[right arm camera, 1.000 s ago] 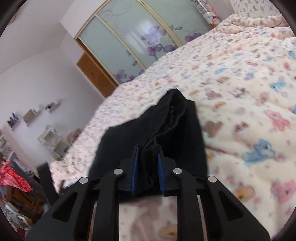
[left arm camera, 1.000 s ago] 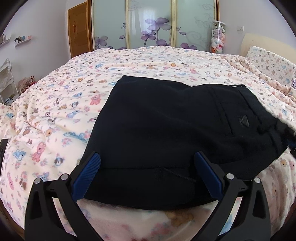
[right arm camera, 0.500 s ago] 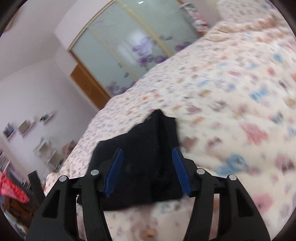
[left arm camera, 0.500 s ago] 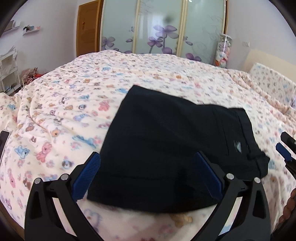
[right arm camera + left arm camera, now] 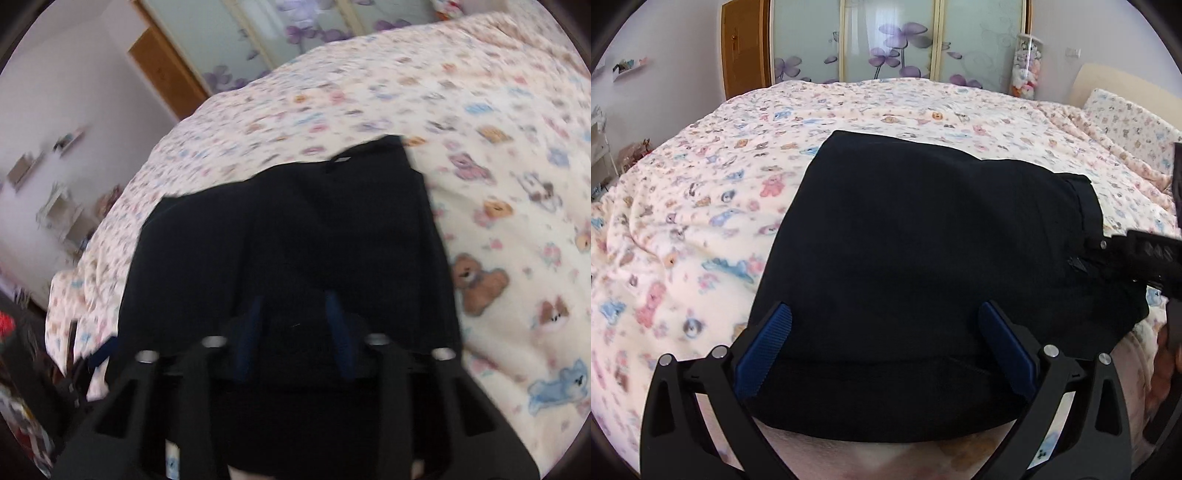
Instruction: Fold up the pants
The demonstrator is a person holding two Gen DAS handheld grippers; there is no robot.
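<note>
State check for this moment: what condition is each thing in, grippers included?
black pants: folded, lying flat on the bed.
left gripper: open, jaws wide over the pants' near edge.
right gripper: jaws narrow, just been closing, black fabric between them; grip unclear in the blur.
bedspread: spread out, slightly rumpled.
wardrobe doors: slid shut.
wooden door: closed.

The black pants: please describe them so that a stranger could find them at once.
Look at the big bed with the bear-print blanket. The pants lie folded on its near side. They are the only plain black thing on that pale, patterned cover.
</note>
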